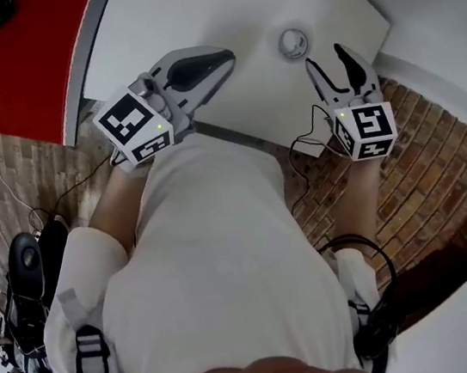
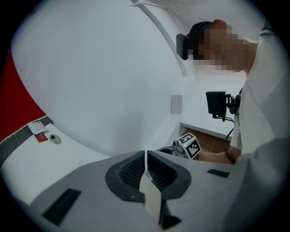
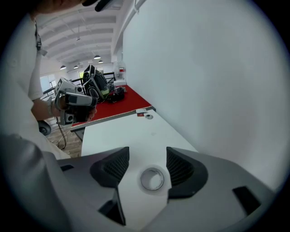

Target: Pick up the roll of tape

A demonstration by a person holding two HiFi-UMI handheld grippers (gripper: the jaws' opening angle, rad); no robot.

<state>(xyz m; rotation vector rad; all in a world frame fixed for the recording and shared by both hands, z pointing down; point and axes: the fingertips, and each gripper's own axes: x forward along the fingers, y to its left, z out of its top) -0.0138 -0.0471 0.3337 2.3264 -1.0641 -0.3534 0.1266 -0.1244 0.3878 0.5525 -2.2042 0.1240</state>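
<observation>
Your roll of tape (image 1: pixel 293 43) lies on the table (image 1: pixel 189 5), toward its near right corner. Your right gripper (image 1: pixel 326 59) sits just on the near side of it, with the tape in line between its jaws. Your left gripper (image 1: pixel 219 60) is well to the tape's left, over the table's near edge.

The person wears a white short-sleeved shirt (image 1: pixel 217 253) and a black head mount (image 2: pixel 188 40). A grey-and-black strap (image 1: pixel 89 352) with a buckle sits at the left side, and a black looped cable (image 1: pixel 356 237) at the right. The left tongs (image 1: pixel 227 55) and right tongs (image 1: pixel 326 58) have pale grey shells with black ribbed pads (image 3: pixel 179 166). Each bears 1 white marker cube (image 1: pixel 133 127) printed with black squares and lit by a small green light. A thin black wire (image 1: pixel 306 138) trails from the right one.
</observation>
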